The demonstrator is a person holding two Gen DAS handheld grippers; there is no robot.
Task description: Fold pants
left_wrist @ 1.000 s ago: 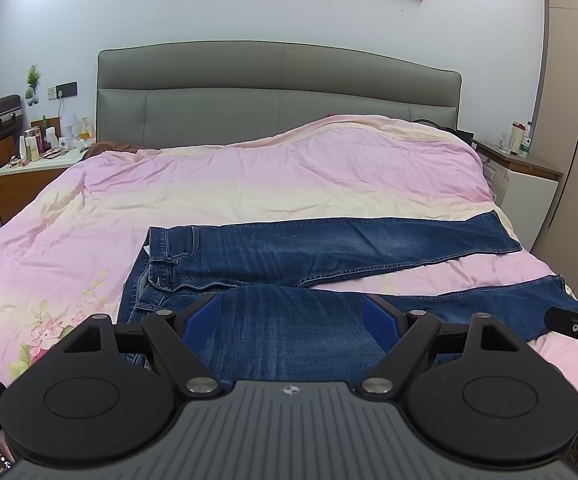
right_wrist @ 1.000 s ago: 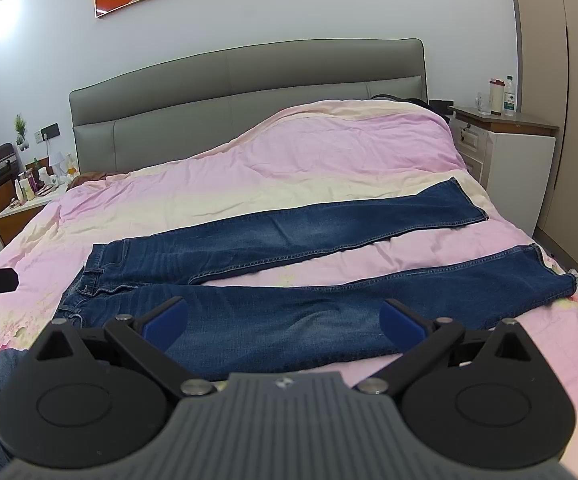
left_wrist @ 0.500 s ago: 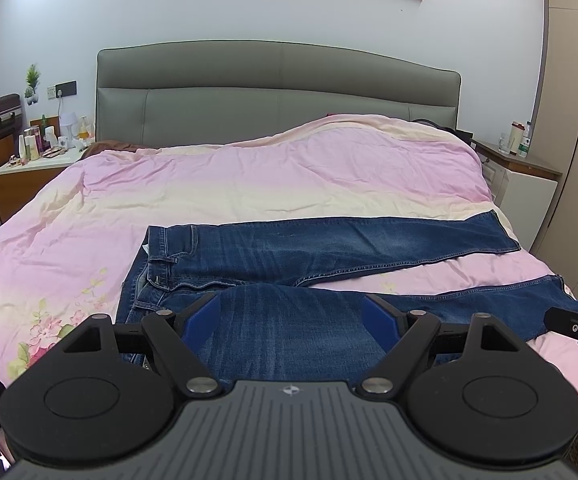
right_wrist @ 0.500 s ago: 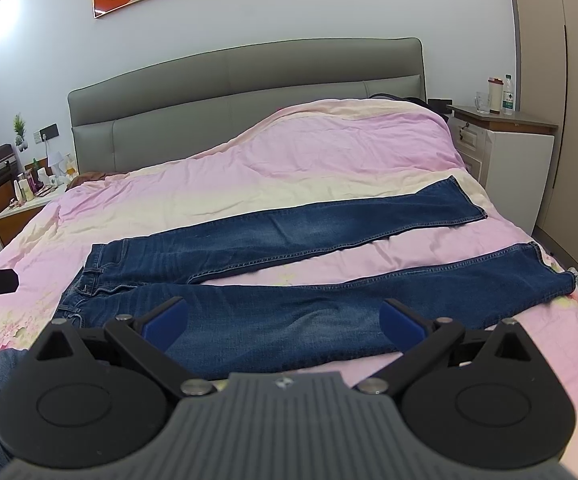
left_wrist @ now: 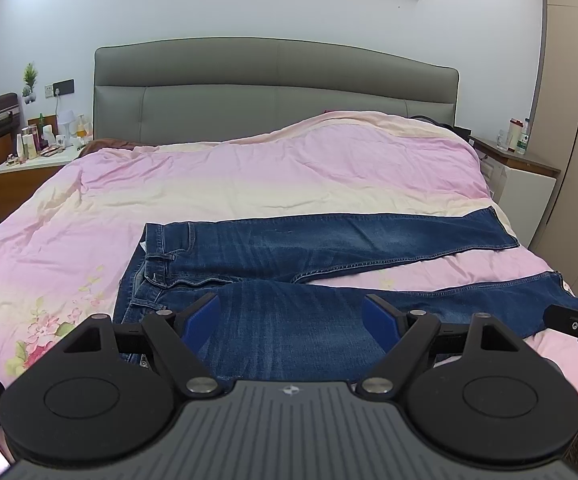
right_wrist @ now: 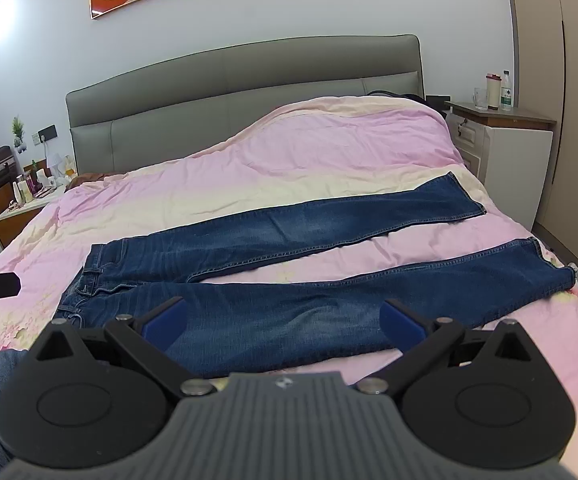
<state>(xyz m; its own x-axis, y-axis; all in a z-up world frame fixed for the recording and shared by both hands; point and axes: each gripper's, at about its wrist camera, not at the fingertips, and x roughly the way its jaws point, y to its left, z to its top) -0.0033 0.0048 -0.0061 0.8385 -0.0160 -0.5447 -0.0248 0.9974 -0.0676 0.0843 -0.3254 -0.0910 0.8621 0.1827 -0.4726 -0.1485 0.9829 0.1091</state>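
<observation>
Dark blue jeans (left_wrist: 289, 248) lie flat on the pink bed, waistband to the left, both legs spread apart toward the right. They also show in the right wrist view (right_wrist: 289, 272). My left gripper (left_wrist: 291, 316) is open and empty, held above the near leg close to the waistband. My right gripper (right_wrist: 283, 320) is open and empty, held above the middle of the near leg. The right gripper's tip shows at the right edge of the left wrist view (left_wrist: 577, 322).
The pink duvet (left_wrist: 249, 184) covers the bed in front of a grey headboard (left_wrist: 273, 88). A cluttered nightstand (left_wrist: 29, 160) stands on the left, a white one (right_wrist: 509, 152) with bottles on the right. A wardrobe (left_wrist: 577, 120) is at far right.
Almost nothing has changed. Both views have shifted very slightly; the jeans lie as before and both grippers stay open.
</observation>
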